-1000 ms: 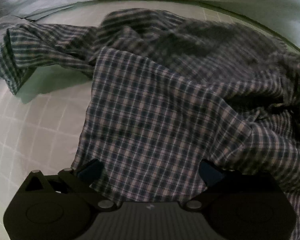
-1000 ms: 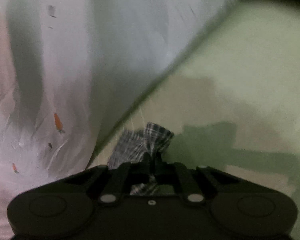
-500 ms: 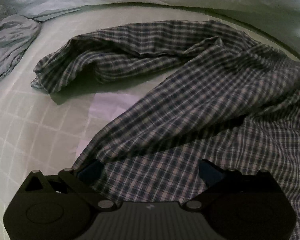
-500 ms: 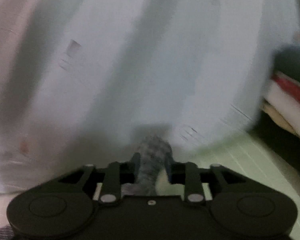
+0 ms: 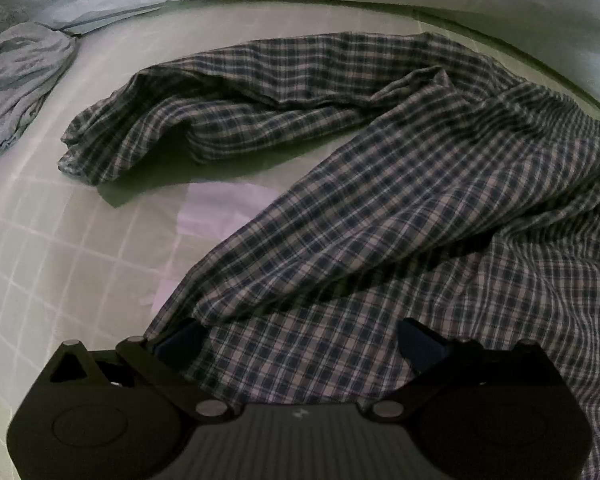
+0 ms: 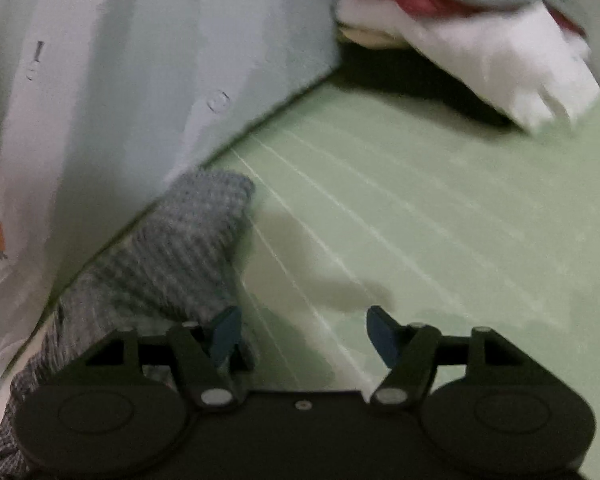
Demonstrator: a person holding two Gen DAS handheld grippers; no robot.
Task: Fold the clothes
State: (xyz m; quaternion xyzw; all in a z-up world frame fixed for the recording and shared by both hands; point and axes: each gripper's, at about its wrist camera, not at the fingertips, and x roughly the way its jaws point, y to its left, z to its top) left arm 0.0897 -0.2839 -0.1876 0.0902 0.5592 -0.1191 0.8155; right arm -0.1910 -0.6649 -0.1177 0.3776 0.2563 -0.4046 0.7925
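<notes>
While your left gripper (image 5: 300,344) sits with its 2 fingers spread wide over the blue-and-cream checked cotton shirt (image 5: 380,200), that shirt lies rumpled on the pale green gridded mat (image 5: 40,260). Your right gripper (image 6: 302,332) is also spread, holding nothing, just beside a shirt end. Judged light, limp and floppy, it is best pinched at a hem or edge.

The shirt (image 5: 380,216) is a small check of dark navy and cream. Beneath it the sheet (image 5: 60,240) is pale green with thin white grid lines. Upper left lies a grey-blue cloth (image 5: 16,76). Upper right of the right wrist view, a white and red pile of clothes (image 6: 480,28).
</notes>
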